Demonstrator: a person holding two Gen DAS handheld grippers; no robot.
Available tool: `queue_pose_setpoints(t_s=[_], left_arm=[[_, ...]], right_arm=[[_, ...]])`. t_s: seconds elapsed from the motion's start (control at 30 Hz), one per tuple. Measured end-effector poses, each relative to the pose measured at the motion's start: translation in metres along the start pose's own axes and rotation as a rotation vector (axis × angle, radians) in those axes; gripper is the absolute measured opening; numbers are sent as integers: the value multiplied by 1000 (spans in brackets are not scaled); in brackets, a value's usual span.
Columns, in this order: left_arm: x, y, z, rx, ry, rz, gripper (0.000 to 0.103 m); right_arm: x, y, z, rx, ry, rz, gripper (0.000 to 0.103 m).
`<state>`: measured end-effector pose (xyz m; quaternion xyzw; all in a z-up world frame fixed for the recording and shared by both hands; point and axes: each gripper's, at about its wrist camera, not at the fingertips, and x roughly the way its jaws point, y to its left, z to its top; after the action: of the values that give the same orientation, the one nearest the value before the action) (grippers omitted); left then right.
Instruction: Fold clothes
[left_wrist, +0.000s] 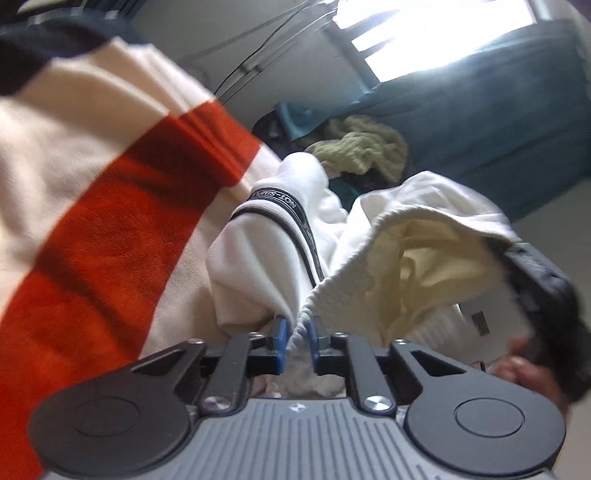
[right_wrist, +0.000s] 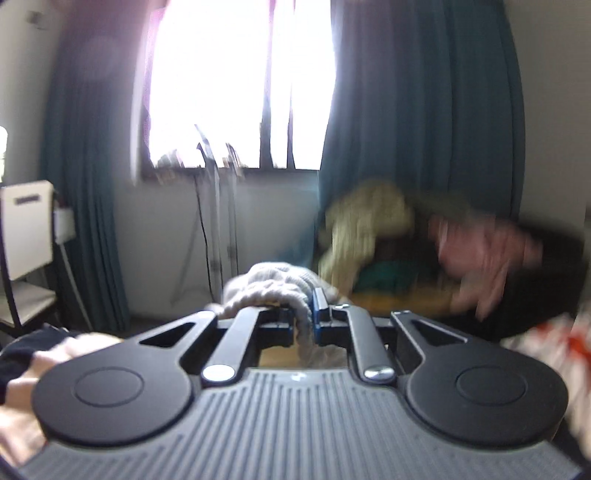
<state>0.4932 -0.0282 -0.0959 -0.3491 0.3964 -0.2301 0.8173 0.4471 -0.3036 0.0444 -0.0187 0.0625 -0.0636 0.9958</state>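
Left gripper (left_wrist: 296, 329): blue pads drawn together on the ribbed hem of a white garment (left_wrist: 369, 266), the knit edge pinched between them. The garment is soft and heavy, with a cream fleecy lining showing inside the opened hem; a black band (left_wrist: 284, 206) with white lettering runs across and down one fold. It lies bunched right ahead of the gripper, on a striped cover (left_wrist: 110, 206) of plush cream, rust-red and navy bands.

Right gripper (right_wrist: 304, 308): jaws clamped on the same ribbed hem, which humps up as a thick corded roll over the left finger.

Left view only: the garment's body, lining and band, plus a black device and part of a hand (left_wrist: 524, 373) at the right edge, probably the other gripper's housing, though it is blurred.

Right view only: bright window (right_wrist: 236, 85), teal curtains (right_wrist: 424, 110) in long vertical folds, a white chair (right_wrist: 26, 229) at far left, thin stand legs under the sill. A hand (right_wrist: 55, 354) in a dark sleeve sits low left.

Both views: a loose clothes pile (right_wrist: 369, 225) beyond the garment, with a nubbly olive-yellow piece on top; the right view adds a pink smear, motion-blurred, beside it.
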Motion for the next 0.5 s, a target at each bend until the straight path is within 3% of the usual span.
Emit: queue_pose_setpoints(t_s=[0.1,0.23,0.37,0.43,0.5], left_arm=[[-19,-11,-17,59,-16,-51,7],[-67,-29,-59,157,-62,-82,4],[-142,-54,-120,287,-132,-43,12],[-183,-61,-150,304,-169,-14,17],[-218,-68,-175,314,-187,-9,32]], right_arm=[[-75,11,5,-57,-151,21,12],[-175,12,1,-38,-290,31,12],[-264,-5,-7,32,-328,44,12],[-302,-17,-13,69,-322,39,12],[-337,-28,-18,94,-319,24,12]])
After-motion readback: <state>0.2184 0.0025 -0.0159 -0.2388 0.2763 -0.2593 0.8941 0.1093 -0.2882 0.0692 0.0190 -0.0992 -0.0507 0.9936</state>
